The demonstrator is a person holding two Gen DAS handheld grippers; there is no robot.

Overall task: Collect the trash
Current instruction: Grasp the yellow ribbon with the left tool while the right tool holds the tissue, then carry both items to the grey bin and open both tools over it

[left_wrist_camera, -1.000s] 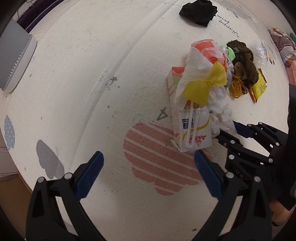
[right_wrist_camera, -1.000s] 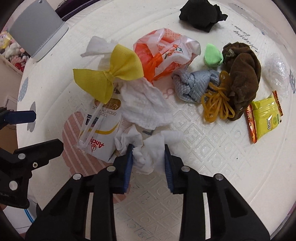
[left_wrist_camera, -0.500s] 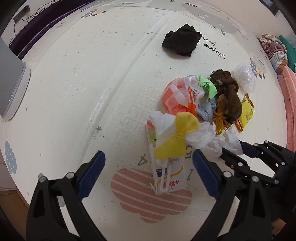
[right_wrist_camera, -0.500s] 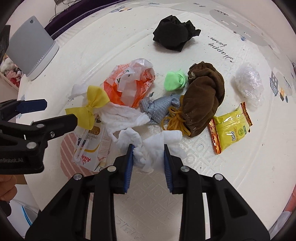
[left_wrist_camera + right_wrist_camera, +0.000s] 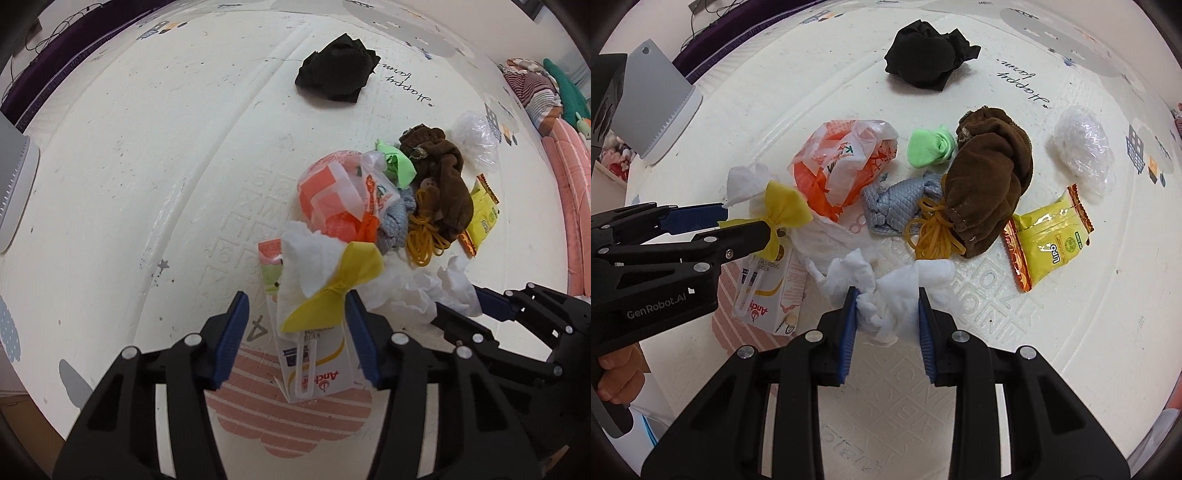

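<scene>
Left hand-held gripper point(image 5: 295, 338) closing around milk carton point(image 5: 317, 365) draped with tissue and yellow bow point(image 5: 332, 288); pads apparently not yet pressing. Right hand-held gripper point(image 5: 888, 314) narrow, clamped on crumpled white tissue point(image 5: 886, 295), just above play mat point(image 5: 1052, 332). Orange plastic bag point(image 5: 846, 166) beside the carton.

This looks like a home, most likely a child's play corner. The floor is a cream foam play mat point(image 5: 155, 192) embossed with letters, printed with a pink striped cloud point(image 5: 295, 424) at 6 o'clock and cursive writing point(image 5: 408, 85) toward 1 o'clock. At 3 o'clock runs a pink cushioned edge point(image 5: 572, 206) with striped bedding point(image 5: 532, 86) above it. Soft toys point(image 5: 613, 158) sit at 9 o'clock in the right wrist view, beside a grey appliance point(image 5: 653, 110).
</scene>
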